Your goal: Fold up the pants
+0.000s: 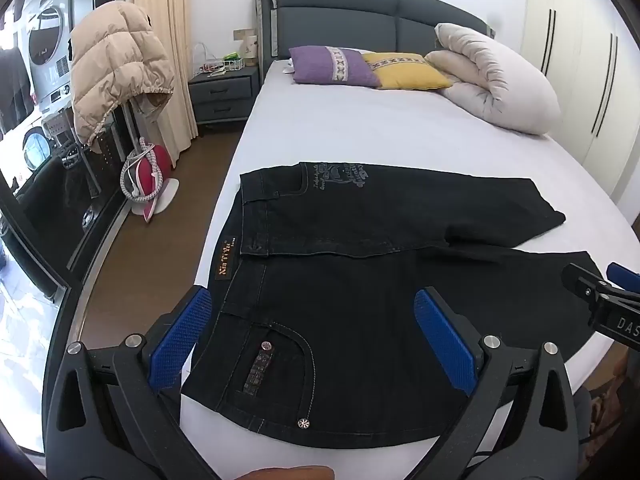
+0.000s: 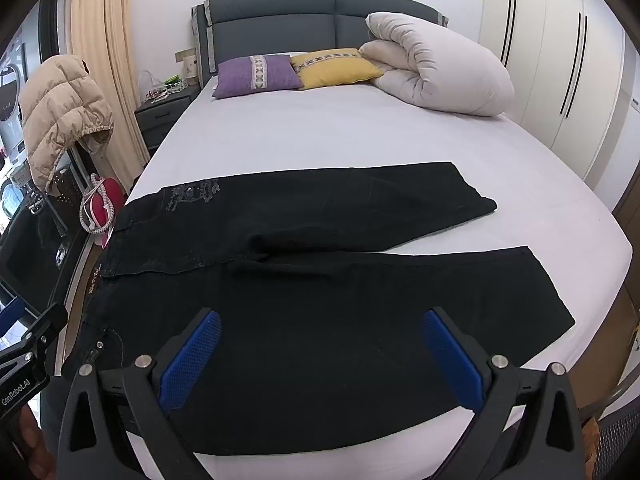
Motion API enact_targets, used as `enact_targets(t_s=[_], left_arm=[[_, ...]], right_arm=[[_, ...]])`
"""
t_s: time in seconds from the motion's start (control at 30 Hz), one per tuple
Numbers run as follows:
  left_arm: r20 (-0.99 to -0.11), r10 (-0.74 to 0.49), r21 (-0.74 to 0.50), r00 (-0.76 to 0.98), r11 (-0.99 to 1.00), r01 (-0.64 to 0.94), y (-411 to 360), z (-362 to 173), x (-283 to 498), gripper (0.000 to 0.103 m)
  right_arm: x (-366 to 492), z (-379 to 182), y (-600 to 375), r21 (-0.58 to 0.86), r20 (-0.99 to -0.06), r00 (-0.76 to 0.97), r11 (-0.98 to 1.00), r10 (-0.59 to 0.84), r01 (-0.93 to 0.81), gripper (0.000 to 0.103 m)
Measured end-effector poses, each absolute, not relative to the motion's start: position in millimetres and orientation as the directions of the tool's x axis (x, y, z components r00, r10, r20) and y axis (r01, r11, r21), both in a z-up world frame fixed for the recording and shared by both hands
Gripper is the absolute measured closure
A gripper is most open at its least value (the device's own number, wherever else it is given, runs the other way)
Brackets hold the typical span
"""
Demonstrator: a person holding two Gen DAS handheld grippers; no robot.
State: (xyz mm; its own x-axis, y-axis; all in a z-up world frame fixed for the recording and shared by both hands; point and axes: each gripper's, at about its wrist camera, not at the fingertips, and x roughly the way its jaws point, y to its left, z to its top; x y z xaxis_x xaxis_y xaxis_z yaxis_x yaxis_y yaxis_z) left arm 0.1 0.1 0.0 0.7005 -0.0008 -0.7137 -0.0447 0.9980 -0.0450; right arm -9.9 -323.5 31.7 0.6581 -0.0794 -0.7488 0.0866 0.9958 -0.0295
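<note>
Black denim pants (image 1: 360, 280) lie flat across the foot of the bed, waistband to the left, two legs spread to the right; they also show in the right wrist view (image 2: 320, 280). My left gripper (image 1: 316, 336) is open and empty, above the near hip and back pocket (image 1: 276, 364). My right gripper (image 2: 322, 354) is open and empty, above the near leg's thigh. The right gripper's body shows at the right edge of the left wrist view (image 1: 600, 300); the left gripper's body shows at the left edge of the right wrist view (image 2: 28, 352).
The bed (image 2: 360, 132) has a lilac sheet, a purple pillow (image 2: 256, 74), a yellow pillow (image 2: 336, 66) and a rolled duvet (image 2: 440, 72) at its head. A nightstand (image 1: 224, 92), a beige jacket (image 1: 116, 80) and a red iron (image 1: 148, 176) stand left; wardrobes (image 2: 568, 60) stand right.
</note>
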Motion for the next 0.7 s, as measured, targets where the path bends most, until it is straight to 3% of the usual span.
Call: enact_targets(t_s=[0.7], left_arm=[[-0.709,0.001,-0.037,0.705,0.999,-0.038,0.3,-3.7,-0.2,0.0]], right_arm=[[-11.5,28.3,-317.7,-0.029,-0.752,0.655,0.996,-0.076,0.082,0.0]])
